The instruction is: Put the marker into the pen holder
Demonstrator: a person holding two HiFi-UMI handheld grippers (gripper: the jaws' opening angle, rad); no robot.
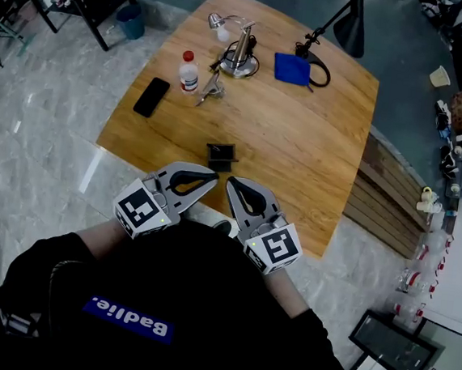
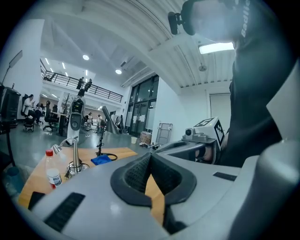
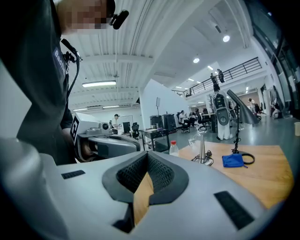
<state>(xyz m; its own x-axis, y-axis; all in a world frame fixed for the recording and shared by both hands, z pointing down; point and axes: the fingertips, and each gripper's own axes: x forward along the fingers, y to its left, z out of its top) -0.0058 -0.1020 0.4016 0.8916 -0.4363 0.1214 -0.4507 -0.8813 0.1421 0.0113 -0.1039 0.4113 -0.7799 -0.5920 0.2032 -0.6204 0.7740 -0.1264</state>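
A small black square pen holder (image 1: 221, 155) stands upright on the wooden table (image 1: 300, 138), just beyond both grippers. I cannot make out the marker in any view. My left gripper (image 1: 213, 178) hovers over the table's near edge, shut and empty, its tips a little short of the holder. Beside it my right gripper (image 1: 232, 183) is also shut with nothing in it. In the left gripper view the jaws (image 2: 150, 157) meet at the tips. The right gripper view shows its jaws (image 3: 147, 157) closed the same way.
Farther back lie a black phone (image 1: 151, 97), a red-capped bottle (image 1: 189, 72), a metal desk lamp (image 1: 239, 55) with a small grey item beside it, and a blue cloth (image 1: 292, 68). A white object (image 1: 214, 217) sits at the near edge, below the grippers.
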